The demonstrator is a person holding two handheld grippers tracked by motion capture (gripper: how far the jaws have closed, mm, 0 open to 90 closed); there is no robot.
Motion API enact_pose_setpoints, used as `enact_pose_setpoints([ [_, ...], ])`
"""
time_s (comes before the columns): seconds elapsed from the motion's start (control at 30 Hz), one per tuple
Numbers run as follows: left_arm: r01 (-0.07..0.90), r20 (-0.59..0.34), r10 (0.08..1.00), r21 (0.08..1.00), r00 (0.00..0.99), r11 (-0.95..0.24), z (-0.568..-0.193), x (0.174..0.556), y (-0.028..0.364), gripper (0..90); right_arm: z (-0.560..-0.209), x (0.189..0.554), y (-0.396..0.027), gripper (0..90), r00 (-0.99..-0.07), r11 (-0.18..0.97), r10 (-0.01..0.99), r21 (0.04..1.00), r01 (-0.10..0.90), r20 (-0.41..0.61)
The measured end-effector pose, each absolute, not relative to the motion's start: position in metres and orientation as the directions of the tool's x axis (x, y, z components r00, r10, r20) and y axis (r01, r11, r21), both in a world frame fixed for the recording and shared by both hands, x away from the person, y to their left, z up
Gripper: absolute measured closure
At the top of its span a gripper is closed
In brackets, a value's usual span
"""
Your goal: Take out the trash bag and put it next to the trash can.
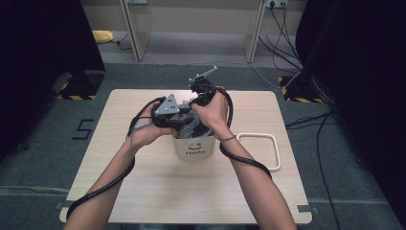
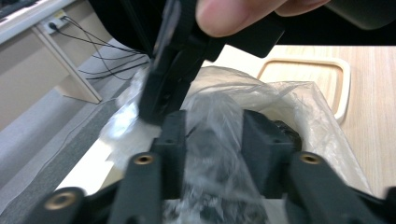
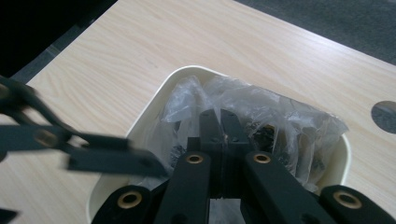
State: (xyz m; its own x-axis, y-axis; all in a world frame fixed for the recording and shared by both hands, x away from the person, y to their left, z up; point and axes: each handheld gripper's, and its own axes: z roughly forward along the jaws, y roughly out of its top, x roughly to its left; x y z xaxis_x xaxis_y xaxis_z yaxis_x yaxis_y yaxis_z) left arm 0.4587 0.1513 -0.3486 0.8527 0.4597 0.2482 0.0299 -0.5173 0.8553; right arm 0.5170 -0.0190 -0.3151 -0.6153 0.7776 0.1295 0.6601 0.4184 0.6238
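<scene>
Over the bin [image 1: 194, 152], both grippers down-tilted

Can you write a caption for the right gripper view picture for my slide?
Right hand-held gripper, jaws closed together, pinching the clear plastic bag inside a white bin on the wooden table.

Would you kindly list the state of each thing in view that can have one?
Left tongs: open, clear plastic bag between the jaws.
Right tongs: shut, tips pinching the bag's plastic.
Clear plastic bag: crumpled, sitting inside the bin, its top bunched up.
White bin: upright on the table, lined with the bag.
Cream square frame: flat on the table beside the bin.
</scene>
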Motion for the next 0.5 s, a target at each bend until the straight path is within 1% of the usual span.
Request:
enact_pose_setpoints([
  [0.13, 0.024, 0.237, 0.472, 0.876, 0.849, -0.482, -0.343, 0.451, 0.16, 50.6, -0.315, 0.517, -0.024, 90.0, -0.603, 0.398, 0.787, 0.64, 0.657, 0.129],
  [0.5, 0.08, 0.208, 0.544, 0.885, 0.813, -0.458, -0.346, 0.449, 0.187, 43.7, -0.316, 0.517, -0.032, 90.0, -0.591, 0.378, 0.795, 0.653, 0.656, 0.134],
])
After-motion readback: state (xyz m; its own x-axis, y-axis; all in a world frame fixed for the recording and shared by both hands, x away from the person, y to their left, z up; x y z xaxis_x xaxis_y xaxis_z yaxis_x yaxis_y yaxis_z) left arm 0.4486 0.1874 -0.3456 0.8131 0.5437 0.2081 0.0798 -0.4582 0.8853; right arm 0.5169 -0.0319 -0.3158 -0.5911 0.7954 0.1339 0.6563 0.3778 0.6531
